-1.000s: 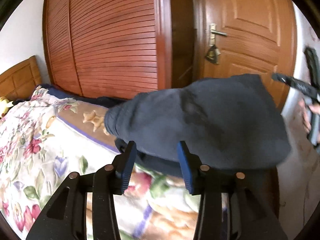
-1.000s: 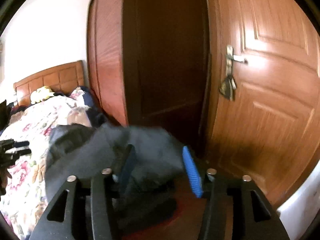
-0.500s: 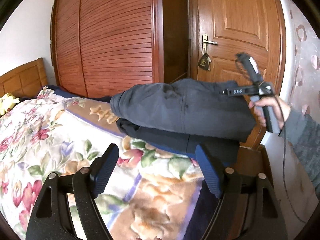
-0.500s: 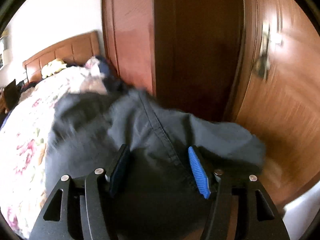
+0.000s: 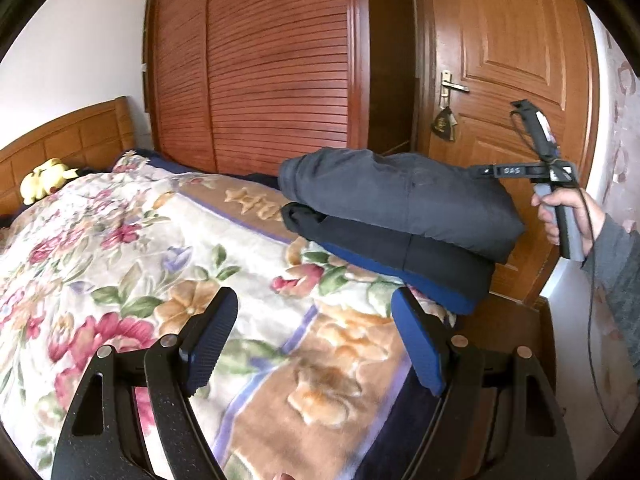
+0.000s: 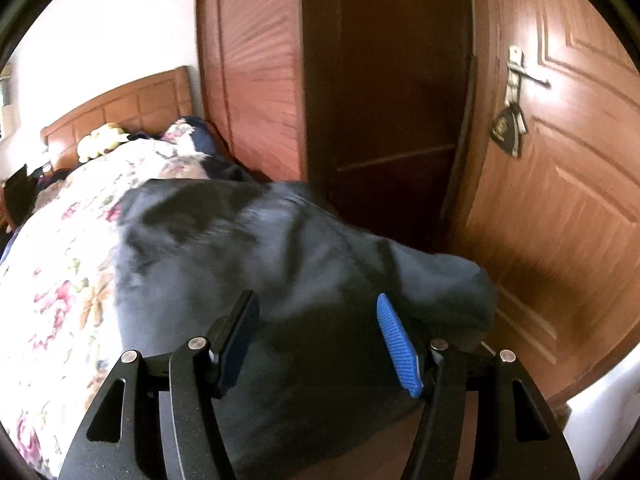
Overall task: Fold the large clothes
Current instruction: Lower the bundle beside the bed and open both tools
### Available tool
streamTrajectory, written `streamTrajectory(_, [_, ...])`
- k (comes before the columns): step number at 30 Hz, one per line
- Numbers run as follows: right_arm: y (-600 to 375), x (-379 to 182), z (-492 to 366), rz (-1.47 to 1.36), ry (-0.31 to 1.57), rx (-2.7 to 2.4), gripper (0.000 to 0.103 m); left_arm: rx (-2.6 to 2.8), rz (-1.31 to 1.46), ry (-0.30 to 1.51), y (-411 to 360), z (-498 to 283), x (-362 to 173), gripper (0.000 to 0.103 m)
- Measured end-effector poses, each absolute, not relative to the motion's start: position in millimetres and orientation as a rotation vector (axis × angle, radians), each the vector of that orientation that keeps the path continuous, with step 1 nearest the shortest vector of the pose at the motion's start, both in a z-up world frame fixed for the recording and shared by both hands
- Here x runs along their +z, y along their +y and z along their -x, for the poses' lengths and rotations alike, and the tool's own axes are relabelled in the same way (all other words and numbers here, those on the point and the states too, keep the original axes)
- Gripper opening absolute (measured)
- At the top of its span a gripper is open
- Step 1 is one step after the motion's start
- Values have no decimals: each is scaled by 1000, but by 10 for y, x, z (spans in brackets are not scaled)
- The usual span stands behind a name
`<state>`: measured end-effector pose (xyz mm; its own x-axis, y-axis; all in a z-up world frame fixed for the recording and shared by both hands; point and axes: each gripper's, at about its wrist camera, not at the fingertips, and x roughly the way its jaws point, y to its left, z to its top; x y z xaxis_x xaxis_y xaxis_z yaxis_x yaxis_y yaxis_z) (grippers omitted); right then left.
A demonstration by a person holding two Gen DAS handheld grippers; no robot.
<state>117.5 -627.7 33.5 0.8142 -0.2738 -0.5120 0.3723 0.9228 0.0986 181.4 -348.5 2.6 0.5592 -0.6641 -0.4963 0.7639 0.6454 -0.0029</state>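
The left gripper (image 5: 314,336) has let go of the folded grey garment (image 5: 400,200), spread its jaws and pulled back over the floral blanket (image 5: 120,248).

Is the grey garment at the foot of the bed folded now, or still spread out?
Folded. The grey garment lies as a compact bundle on a darker folded piece atop the floral blanket, with neither gripper gripping it.
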Motion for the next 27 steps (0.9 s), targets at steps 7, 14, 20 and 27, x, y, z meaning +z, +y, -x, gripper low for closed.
streamTrajectory(7, [-5716, 381, -886, -152, 465, -243, 63, -787, -207, 478, -3134, -1627, 67, 80])
streamTrajectory(14, [-4866, 374, -684, -102, 440, -81, 72, -670, -180, 481, -2623, -1439, 83, 80])
streamTrajectory(20, [-4159, 208, -655, -65, 449, 29, 78, -566, -184, 495, -2219, -1337, 5, 80])
streamTrajectory(27, [-3540, -85, -699, -70, 467, 115, 79, -475, -122, 539, -1688, -1297, -192, 80])
